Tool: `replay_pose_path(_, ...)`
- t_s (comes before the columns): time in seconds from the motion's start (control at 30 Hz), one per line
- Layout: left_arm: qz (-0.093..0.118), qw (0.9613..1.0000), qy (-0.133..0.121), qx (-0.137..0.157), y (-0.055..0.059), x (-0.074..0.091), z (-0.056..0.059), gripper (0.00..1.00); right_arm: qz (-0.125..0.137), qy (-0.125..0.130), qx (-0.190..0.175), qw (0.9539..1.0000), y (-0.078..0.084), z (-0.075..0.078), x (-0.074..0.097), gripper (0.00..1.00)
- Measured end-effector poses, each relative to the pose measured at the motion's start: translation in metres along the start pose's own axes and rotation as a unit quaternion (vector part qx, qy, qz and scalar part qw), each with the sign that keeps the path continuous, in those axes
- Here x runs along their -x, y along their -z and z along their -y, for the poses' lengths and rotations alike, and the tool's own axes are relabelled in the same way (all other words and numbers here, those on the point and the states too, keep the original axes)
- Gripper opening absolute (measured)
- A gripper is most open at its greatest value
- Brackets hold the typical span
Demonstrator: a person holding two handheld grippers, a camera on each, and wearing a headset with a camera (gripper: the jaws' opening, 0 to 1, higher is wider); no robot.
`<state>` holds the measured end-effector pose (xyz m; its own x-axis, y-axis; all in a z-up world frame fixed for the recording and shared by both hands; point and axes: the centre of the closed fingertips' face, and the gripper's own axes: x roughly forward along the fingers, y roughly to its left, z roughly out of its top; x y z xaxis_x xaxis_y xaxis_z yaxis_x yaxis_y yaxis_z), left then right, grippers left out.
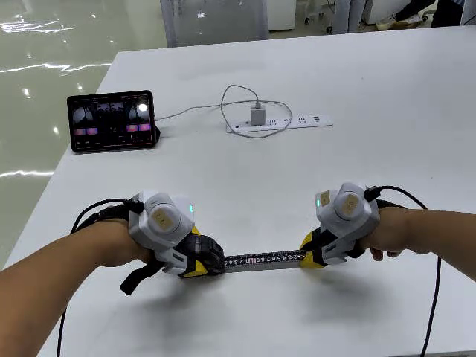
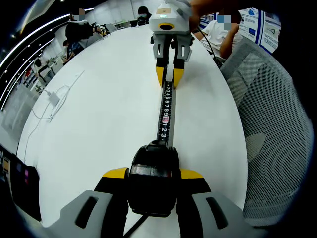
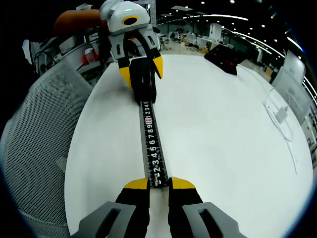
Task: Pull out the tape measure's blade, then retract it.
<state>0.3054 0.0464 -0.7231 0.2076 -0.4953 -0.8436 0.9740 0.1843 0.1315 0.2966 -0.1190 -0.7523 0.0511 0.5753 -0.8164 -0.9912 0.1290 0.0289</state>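
Black and yellow, the tape measure's case (image 2: 152,186) sits clamped between the jaws of the left tongs (image 2: 153,173), low over the white bench (image 1: 297,163). The right tongs (image 3: 159,184) are nearly closed, pinching the very end of the blade (image 3: 149,134). A short stretch of it runs straight and numbers-up between the two.

We judge the pull-out to be part done. To do it well we would hold the left tongs steady with the case level. We would draw the right tongs straight away along the blade's own line, with no lift or twist, so the blade neither kinks nor slips from the pinch. An even pull suits so slim a grip better than jerks. For the return we would walk the right tongs back with the tip held, since a loose blade would likely whip.
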Motion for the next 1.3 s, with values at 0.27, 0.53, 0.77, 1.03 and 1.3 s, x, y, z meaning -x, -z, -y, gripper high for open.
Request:
replay_pose_path(0.27,0.000,1.0000,-0.001,0.001,0.000,0.000,0.001,0.32,-0.001,0.001,-0.003,1.0000,0.004,0.001,0.003,0.10)
replay_pose_path(0.53,0.000,1.0000,-0.001,0.001,0.000,0.000,0.001,0.32,-0.002,0.001,-0.005,1.0000,0.008,0.001,0.004,0.10)
replay_pose_path(0.77,0.001,1.0000,-0.002,0.001,-0.001,0.000,0.001,0.32,-0.004,0.003,-0.006,1.0000,0.010,0.002,0.006,0.09)
replay_pose_path(1.03,0.001,1.0000,-0.002,0.001,-0.001,0.000,0.001,0.32,-0.005,0.004,-0.010,0.9999,0.014,0.003,0.009,0.09)
replay_pose_path(1.3,0.002,1.0000,-0.003,0.001,-0.001,0.000,0.001,0.32,-0.006,0.007,-0.013,0.9999,0.017,0.004,0.011,0.09)
